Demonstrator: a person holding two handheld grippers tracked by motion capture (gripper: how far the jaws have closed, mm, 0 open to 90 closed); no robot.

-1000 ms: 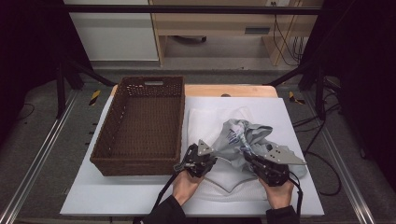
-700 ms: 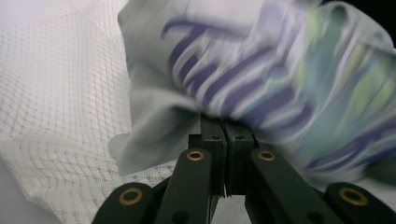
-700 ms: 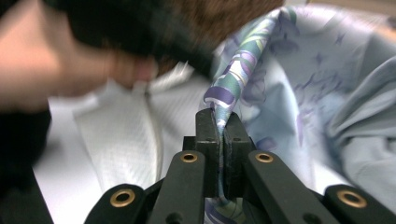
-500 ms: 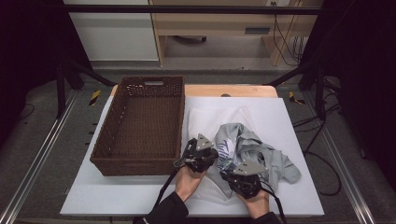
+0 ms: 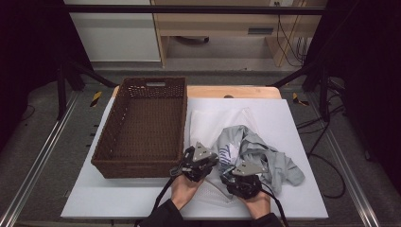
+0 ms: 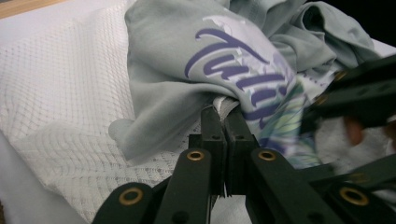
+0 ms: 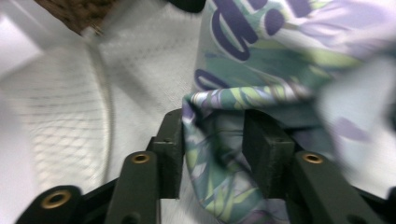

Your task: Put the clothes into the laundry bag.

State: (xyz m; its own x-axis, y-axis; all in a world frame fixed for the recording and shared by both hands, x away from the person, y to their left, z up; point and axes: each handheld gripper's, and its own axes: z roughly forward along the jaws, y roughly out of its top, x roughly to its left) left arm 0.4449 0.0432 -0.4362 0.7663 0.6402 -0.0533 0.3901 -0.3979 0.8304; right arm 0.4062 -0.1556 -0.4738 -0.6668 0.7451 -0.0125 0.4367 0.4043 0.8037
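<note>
Grey printed T-shirt (image 5: 257, 153): crumpled on white mesh cloth (image 5: 213, 120), just right of the wicker basket (image 5: 142, 127). My left gripper (image 5: 208, 163), beside the basket's near right corner: clamped tight on the shirt's edge. My right gripper (image 5: 232, 176), farther right: jaws just opening, printed fabric loose between them.

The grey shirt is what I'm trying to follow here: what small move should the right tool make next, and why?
Probably draw the right tool back off the grey shirt. Its jaws have just been opening, with a printed fold lying loosely between them, while the left tool is shut on the shirt's edge. The shirt lies on white mesh fabric beside the wicker basket.
</note>
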